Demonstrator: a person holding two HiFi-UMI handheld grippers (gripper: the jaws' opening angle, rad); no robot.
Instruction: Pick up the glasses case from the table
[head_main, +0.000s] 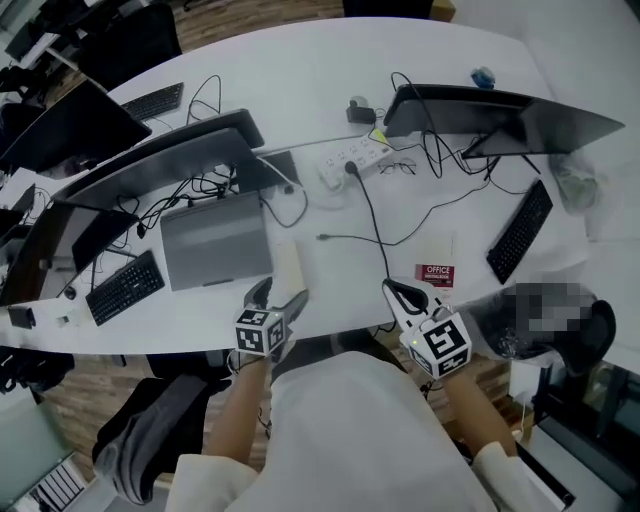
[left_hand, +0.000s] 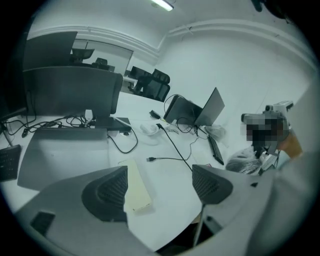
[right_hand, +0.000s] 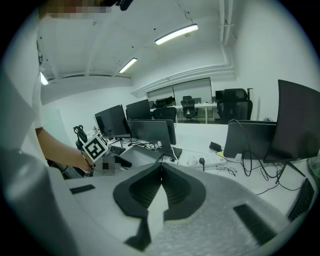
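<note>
Left gripper view, lower centre: open left tongs (left_hand: 160, 176) flank the case (left_hand: 137, 187), which lies on the surface (left_hand: 172, 147) beside one jaw, so an off-centre closure could push it aside; right tongs (right_hand: 161, 170) are closed and empty.

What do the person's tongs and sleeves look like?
The left tongs and right tongs are grey, with dark ribbed pads. Each carries a white cube printed with black square markers. The sleeves are pale cream.

Left tongs (left_hand: 160, 184) jaws wide apart; right tongs (right_hand: 161, 170) jaws pressed together, empty.
</note>
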